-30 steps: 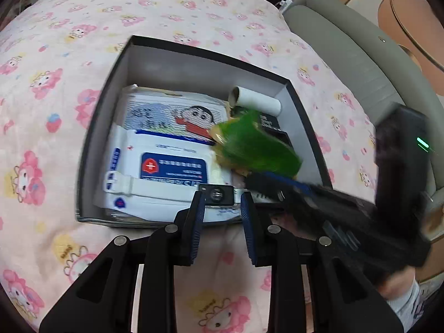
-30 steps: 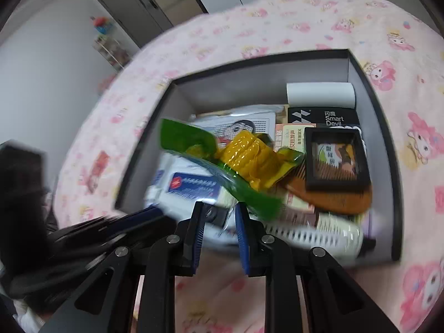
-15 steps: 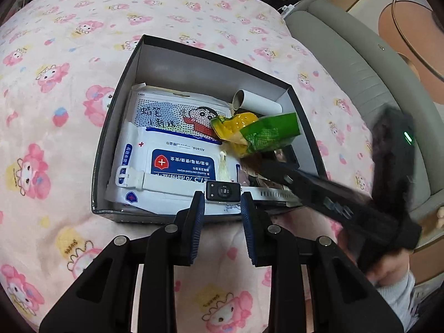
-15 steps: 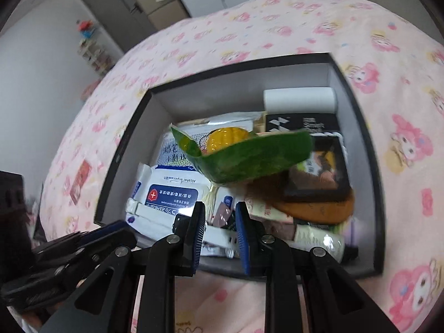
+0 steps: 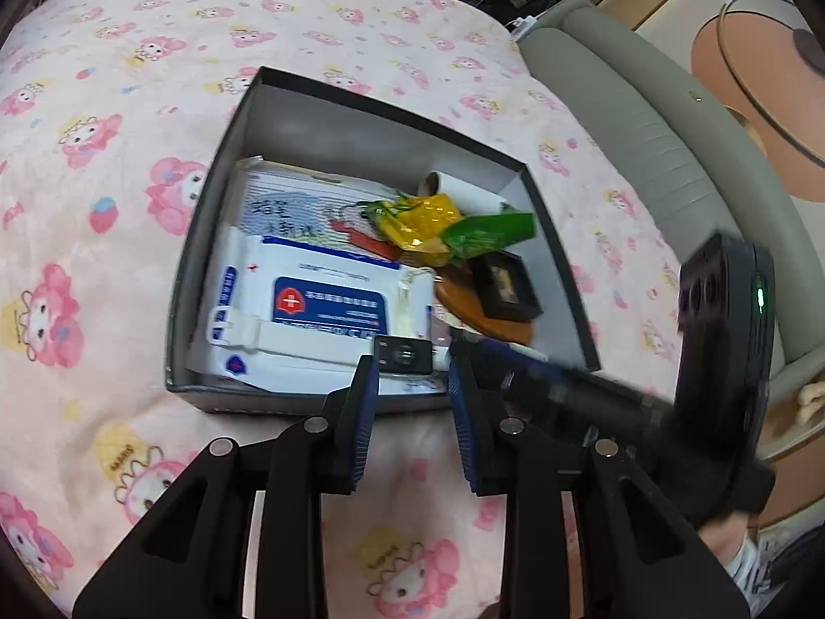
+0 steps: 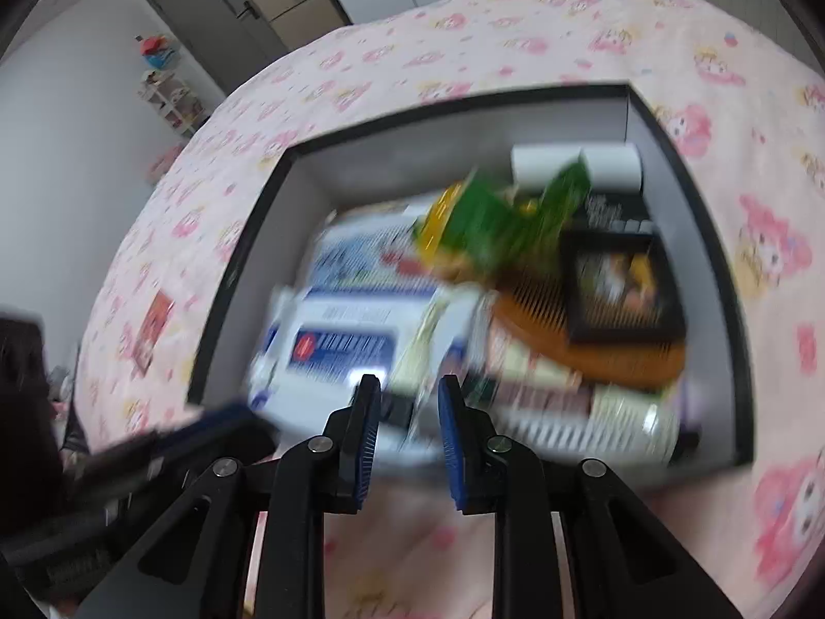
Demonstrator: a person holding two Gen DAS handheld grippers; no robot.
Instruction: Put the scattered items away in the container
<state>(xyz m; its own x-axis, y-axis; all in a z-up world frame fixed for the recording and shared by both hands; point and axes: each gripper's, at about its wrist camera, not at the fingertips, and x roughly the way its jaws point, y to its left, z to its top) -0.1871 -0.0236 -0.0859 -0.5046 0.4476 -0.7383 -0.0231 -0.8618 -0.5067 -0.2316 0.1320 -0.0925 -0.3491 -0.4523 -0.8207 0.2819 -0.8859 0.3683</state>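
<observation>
A black open box (image 5: 361,98) sits on the pink bedspread and also shows in the right wrist view (image 6: 464,100). Inside lie white wipe packs (image 5: 319,304), a yellow-and-green snack bag (image 5: 443,224), a brown comb (image 5: 479,309), a small black framed box (image 5: 508,286) and a white roll (image 5: 464,191). The snack bag (image 6: 495,206) lies loose on the pile. My left gripper (image 5: 412,371) is open and empty at the box's near edge. My right gripper (image 6: 408,392) is open and empty, just outside the near wall; it also shows in the left wrist view (image 5: 495,356).
The pink cartoon-print bedspread (image 5: 103,180) surrounds the box. A grey padded bed edge (image 5: 644,118) runs at the right. A small reddish card (image 6: 152,327) lies on the bedspread left of the box. A grey door and cabinet (image 6: 247,0) stand in the background.
The snack bag has dropped from between the right gripper's fingers onto the pile in the box. The right gripper has pulled back towards the box's near edge. The left gripper has hardly moved.
</observation>
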